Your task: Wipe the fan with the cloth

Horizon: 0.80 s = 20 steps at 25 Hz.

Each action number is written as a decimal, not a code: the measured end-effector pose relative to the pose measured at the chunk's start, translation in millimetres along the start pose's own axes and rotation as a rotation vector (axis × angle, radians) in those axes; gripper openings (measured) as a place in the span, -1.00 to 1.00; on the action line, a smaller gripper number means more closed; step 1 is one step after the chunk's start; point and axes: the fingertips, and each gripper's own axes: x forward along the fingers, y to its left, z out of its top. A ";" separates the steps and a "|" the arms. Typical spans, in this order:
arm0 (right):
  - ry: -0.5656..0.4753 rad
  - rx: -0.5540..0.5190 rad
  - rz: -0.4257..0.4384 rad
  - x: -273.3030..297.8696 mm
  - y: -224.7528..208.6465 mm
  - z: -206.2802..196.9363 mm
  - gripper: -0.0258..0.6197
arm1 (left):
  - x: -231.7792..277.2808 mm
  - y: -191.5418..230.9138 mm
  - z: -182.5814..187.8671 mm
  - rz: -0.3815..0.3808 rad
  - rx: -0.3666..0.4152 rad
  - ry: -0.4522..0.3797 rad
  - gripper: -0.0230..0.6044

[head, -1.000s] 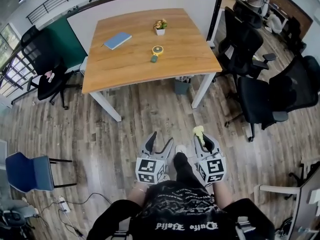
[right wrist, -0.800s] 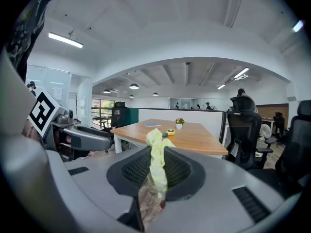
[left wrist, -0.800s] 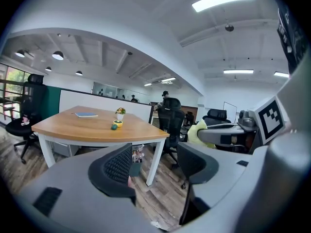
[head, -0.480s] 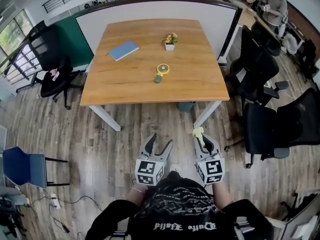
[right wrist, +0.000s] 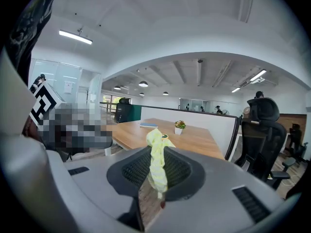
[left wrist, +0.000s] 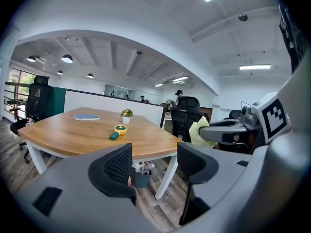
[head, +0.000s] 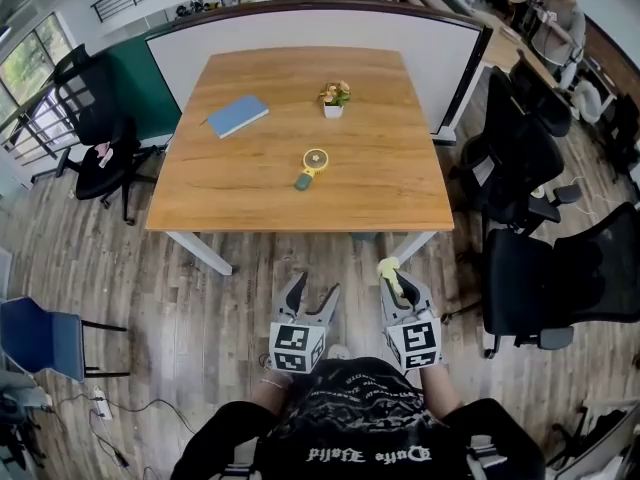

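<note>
**Closer now to the tabletop point(head: 380, 183), cloth point(right wrist: 156, 161) gripped**

Both claws are nearing it. The right claw point(right wrist: 156, 173) is clenching the limp yellow cloth; the left claw point(left wrist: 153, 166) is gaping, empty. The handheld fan point(head: 312, 164) is lying mid-tabletop, well ahead. It is looking light and skittish, so pinning its green handle while wiping seems wise.

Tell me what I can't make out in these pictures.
- Fan: too small in the head view to show dust; in the right gripper view the cloth mostly hides it.
- Book: cover too small to read in any view.
- Plant: too small in all views to tell its kind.
</note>
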 end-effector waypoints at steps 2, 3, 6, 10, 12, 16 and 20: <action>0.001 0.048 0.006 8.4 -6.2 -0.1 -0.68 | 11.0 4.4 1.4 0.000 -0.001 0.006 0.00; -0.001 0.080 0.005 12.6 -9.0 -0.7 -0.68 | 15.8 6.9 0.7 -0.002 -0.001 0.011 0.00; -0.011 0.138 -0.003 30.0 -14.9 -0.6 -0.68 | 30.8 19.2 -2.0 -0.007 0.007 0.028 0.00; -0.015 0.180 -0.012 59.7 -27.0 5.1 -0.68 | 57.9 45.2 2.2 -0.001 0.004 0.042 0.00; -0.003 0.176 -0.026 77.4 -35.0 7.4 -0.68 | 74.4 61.0 9.1 -0.001 0.006 0.045 0.00; 0.022 0.159 -0.046 120.3 -46.0 16.4 -0.68 | 106.9 98.7 28.6 0.004 0.017 0.048 0.00; 0.033 0.161 -0.066 161.8 -48.9 29.9 -0.67 | 138.0 134.8 43.0 -0.008 0.055 0.079 0.00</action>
